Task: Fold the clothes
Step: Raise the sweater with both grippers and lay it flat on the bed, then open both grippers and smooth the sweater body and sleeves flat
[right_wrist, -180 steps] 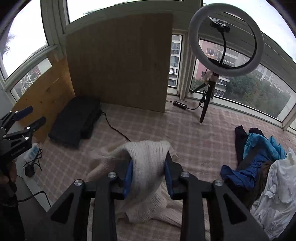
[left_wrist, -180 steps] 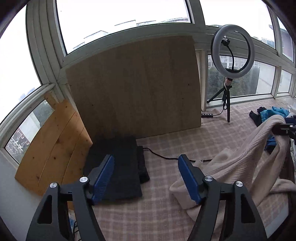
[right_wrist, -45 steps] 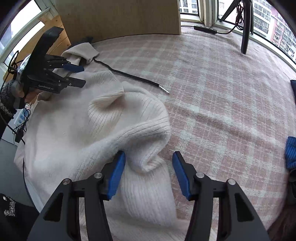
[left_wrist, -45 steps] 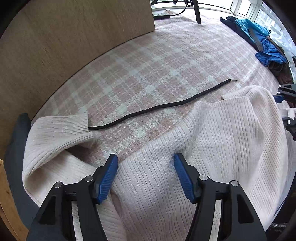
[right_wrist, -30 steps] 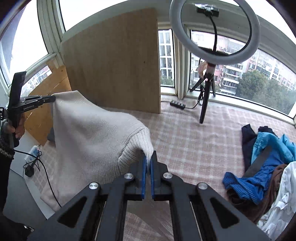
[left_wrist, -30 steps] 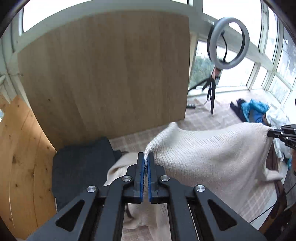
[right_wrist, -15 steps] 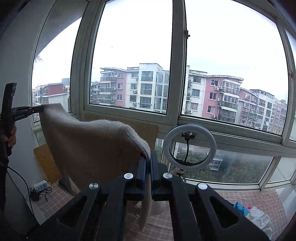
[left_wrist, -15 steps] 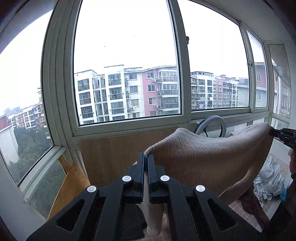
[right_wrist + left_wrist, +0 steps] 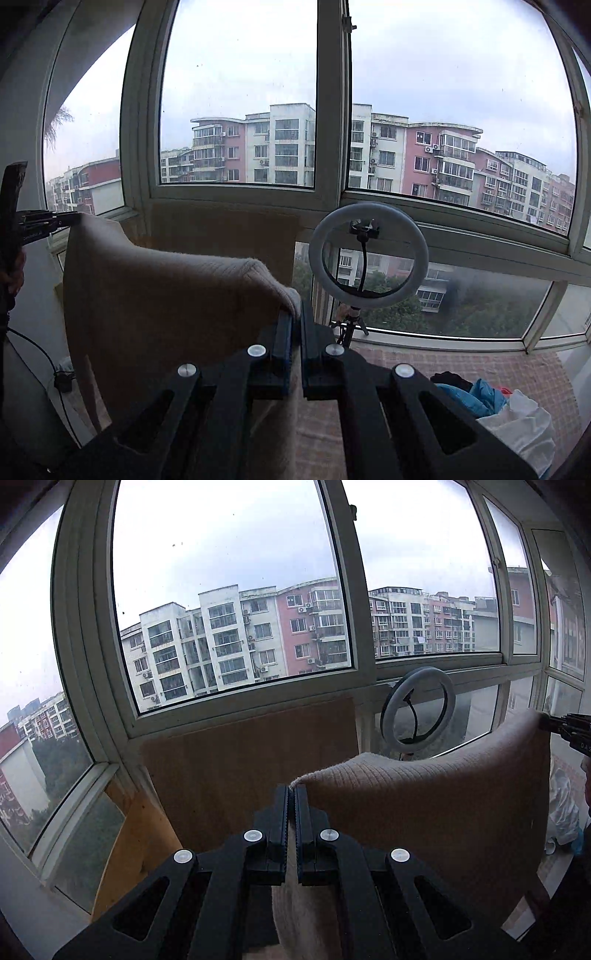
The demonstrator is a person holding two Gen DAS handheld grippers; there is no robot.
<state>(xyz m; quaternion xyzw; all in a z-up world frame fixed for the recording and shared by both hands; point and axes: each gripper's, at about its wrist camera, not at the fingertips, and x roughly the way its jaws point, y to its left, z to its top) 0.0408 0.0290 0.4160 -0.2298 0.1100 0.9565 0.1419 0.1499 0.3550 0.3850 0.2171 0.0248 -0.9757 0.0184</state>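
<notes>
A cream ribbed-knit sweater [image 9: 424, 812] hangs in the air, stretched between both grippers and held high against the windows. My left gripper [image 9: 294, 794] is shut on one top corner of it. My right gripper [image 9: 297, 310] is shut on the other top corner of the sweater [image 9: 166, 295]. The right gripper [image 9: 569, 727] shows at the right edge of the left wrist view, the left gripper [image 9: 44, 221] at the left edge of the right wrist view. The sweater's lower part drops out of sight behind the gripper bodies.
A ring light on a tripod [image 9: 367, 254] stands by the windows. A wooden board [image 9: 251, 768] leans under the sill. A heap of blue, dark and white clothes [image 9: 495, 406] lies on the pink checked cloth [image 9: 461, 365] at the right. A cable and plug [image 9: 61, 380] lie at the left.
Within the last 1.5 seconds both grippers shut on the sweater and lifted it off the checked cloth. Since half a second ago it is still held up and spread, barely moved.
</notes>
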